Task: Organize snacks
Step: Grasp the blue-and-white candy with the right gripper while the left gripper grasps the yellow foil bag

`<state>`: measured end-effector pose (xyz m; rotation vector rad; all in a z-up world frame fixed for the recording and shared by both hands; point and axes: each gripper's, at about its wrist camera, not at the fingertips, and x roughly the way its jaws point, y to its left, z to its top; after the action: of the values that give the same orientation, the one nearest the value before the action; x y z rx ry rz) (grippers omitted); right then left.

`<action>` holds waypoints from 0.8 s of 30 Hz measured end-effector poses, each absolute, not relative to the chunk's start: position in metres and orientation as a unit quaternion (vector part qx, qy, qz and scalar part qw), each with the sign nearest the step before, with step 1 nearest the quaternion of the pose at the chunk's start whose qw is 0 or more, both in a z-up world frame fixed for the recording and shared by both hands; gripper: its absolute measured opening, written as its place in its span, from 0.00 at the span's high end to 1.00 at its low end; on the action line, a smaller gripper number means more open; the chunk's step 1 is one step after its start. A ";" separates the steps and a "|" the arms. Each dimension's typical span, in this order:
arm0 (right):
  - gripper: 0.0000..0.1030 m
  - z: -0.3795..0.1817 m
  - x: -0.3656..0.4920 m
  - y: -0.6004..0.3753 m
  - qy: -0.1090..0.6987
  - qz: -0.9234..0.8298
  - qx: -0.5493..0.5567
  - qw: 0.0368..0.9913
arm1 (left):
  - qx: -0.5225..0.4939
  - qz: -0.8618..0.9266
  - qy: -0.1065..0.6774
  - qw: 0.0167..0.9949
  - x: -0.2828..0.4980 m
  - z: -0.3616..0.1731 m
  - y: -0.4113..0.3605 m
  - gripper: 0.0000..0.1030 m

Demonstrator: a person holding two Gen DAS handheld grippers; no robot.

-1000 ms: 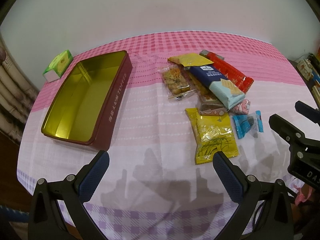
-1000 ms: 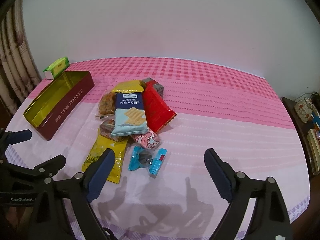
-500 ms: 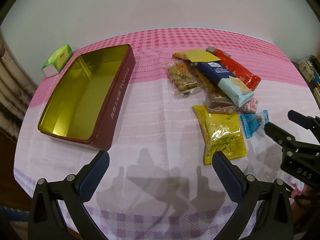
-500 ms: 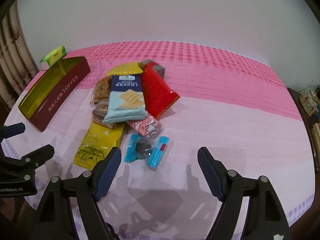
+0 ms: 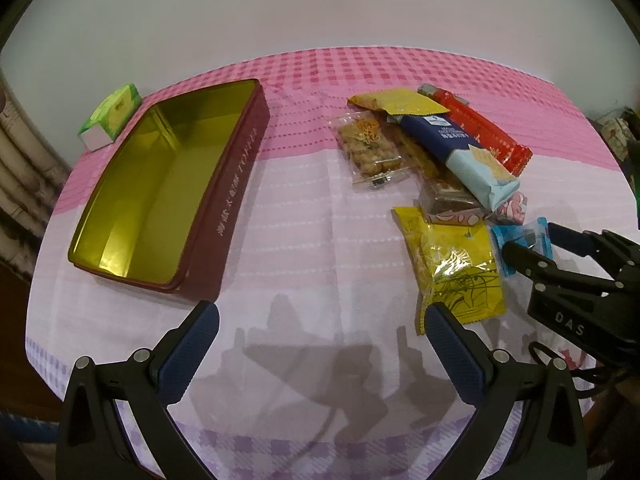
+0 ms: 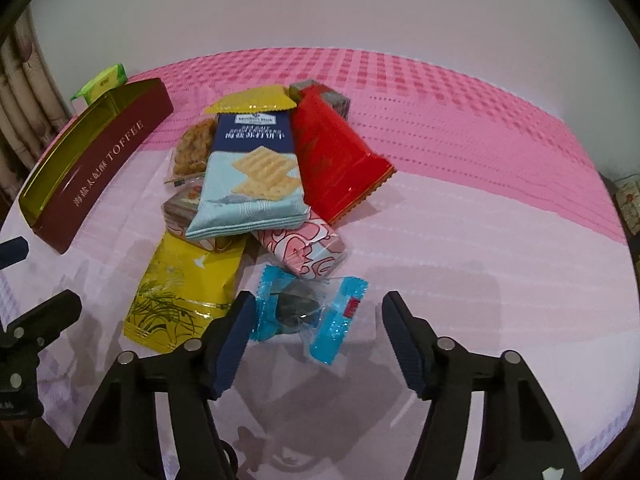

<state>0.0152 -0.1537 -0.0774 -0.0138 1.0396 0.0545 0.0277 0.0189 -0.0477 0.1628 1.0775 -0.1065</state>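
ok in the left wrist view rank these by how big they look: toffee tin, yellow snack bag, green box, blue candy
1. toffee tin
2. yellow snack bag
3. green box
4. blue candy, partly hidden by the right gripper, so its place against the green box is unsure.

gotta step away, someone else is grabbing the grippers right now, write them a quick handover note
Left gripper: open, empty, above bare tablecloth between the tin and the snacks.
Right gripper: open, low over the blue-wrapped candy, fingers on either side of it, not closed.
Toffee tin: lid off, on the left, nothing inside.
Snack pile: cracker pack, red pack, yellow pack, pink-patterned pack and clear biscuit bag overlap to the right of the tin.
Done: nothing in the tin.
Left: likely grip the candy, move it to the tin, then the others.
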 end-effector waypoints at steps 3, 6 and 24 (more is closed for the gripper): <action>0.53 -0.082 0.017 -0.156 0.501 0.031 0.004 0.865 | 0.082 -0.055 0.513 0.853 0.030 -0.049 0.013 0.01; 0.63 -0.082 0.015 -0.158 0.497 0.028 0.003 0.867 | 0.082 -0.065 0.515 0.851 0.032 -0.051 0.005 0.01; 0.74 -0.080 -0.003 -0.193 0.508 0.004 0.023 0.861 | 0.064 -0.118 0.543 0.829 0.052 -0.070 -0.051 0.01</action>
<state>-0.0034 -0.1932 -0.0802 0.0488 1.0657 0.0092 0.0519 -0.0505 -0.0698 0.1355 1.1518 -0.2511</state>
